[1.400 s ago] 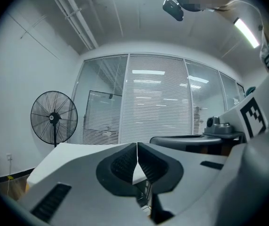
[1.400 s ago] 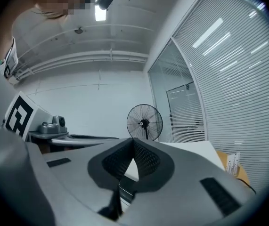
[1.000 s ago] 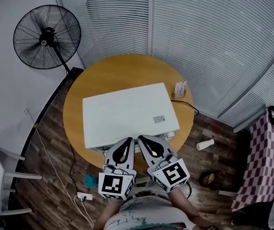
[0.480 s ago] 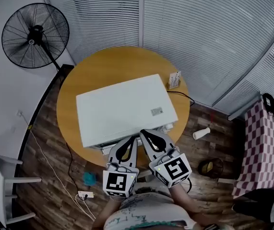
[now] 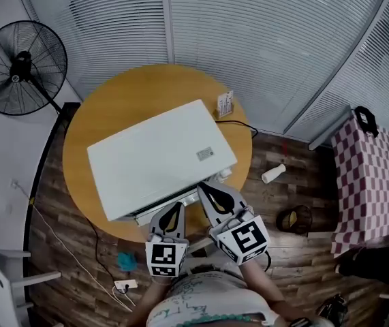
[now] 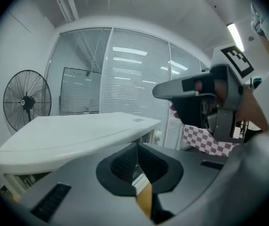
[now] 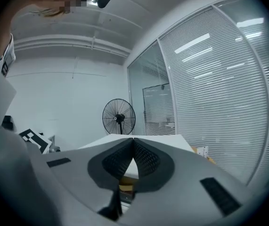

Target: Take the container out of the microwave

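Left gripper (image 5: 174, 206) sunk lower before microwave (image 5: 157, 159), tipped further downward.

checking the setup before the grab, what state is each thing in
microwave: on the table, no door swung out, looks shut
left gripper: jaws shut, empty
right gripper: jaws shut, empty
fan: upright; spinning or not, cannot tell
cup: lying on its side on the floor

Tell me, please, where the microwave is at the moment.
In the head view, the white microwave sits centre-left on the round wooden table, with the standing fan on the floor to its upper left.
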Motion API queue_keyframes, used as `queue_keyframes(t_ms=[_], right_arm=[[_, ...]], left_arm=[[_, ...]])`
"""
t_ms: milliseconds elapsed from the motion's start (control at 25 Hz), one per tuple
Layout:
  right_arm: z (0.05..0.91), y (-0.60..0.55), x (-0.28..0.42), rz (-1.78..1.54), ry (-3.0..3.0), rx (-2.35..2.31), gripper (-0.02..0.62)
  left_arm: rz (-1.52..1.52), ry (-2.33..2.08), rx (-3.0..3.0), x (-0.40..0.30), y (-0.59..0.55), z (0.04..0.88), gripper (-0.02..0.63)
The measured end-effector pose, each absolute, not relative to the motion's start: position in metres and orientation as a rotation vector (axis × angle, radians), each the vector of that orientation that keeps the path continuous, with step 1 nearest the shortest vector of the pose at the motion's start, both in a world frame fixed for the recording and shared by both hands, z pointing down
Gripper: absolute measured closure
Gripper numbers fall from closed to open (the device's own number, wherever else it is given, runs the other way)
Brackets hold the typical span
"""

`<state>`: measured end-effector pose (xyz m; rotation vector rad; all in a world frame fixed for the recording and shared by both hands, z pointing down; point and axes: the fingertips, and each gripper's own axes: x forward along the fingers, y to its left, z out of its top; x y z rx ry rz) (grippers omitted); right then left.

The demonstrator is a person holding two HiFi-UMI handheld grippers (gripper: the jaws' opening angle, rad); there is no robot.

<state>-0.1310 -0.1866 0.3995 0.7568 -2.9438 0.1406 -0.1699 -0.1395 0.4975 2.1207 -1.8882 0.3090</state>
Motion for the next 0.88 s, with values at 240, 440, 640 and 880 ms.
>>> queue_keyframes(t_ms=[240, 440, 640, 880], right_arm=[[0.406, -0.192, -0.12, 0.15, -2.889, 0.866, 0.603], [0.41, -0.196, -0.112, 0.156, -2.864, 0.931, 0.601], [0.417, -0.201, -0.099, 0.172, -2.813, 1.019, 0.603], [0.423, -0.204, -0.087, 0.19, -2.779, 1.081, 0.602]], left_arm=[[0.42, -1.828, 2.082, -0.184, -0.141, 0.544, 0.591], [0.561, -1.808, 2.056, -0.199, -0.146, 0.577, 0.591], [0.665, -1.799, 2.053, -0.21, -0.152, 0.599, 0.591], [0.805, -1.887, 2.076, -0.225, -0.167, 0.603, 0.575]])
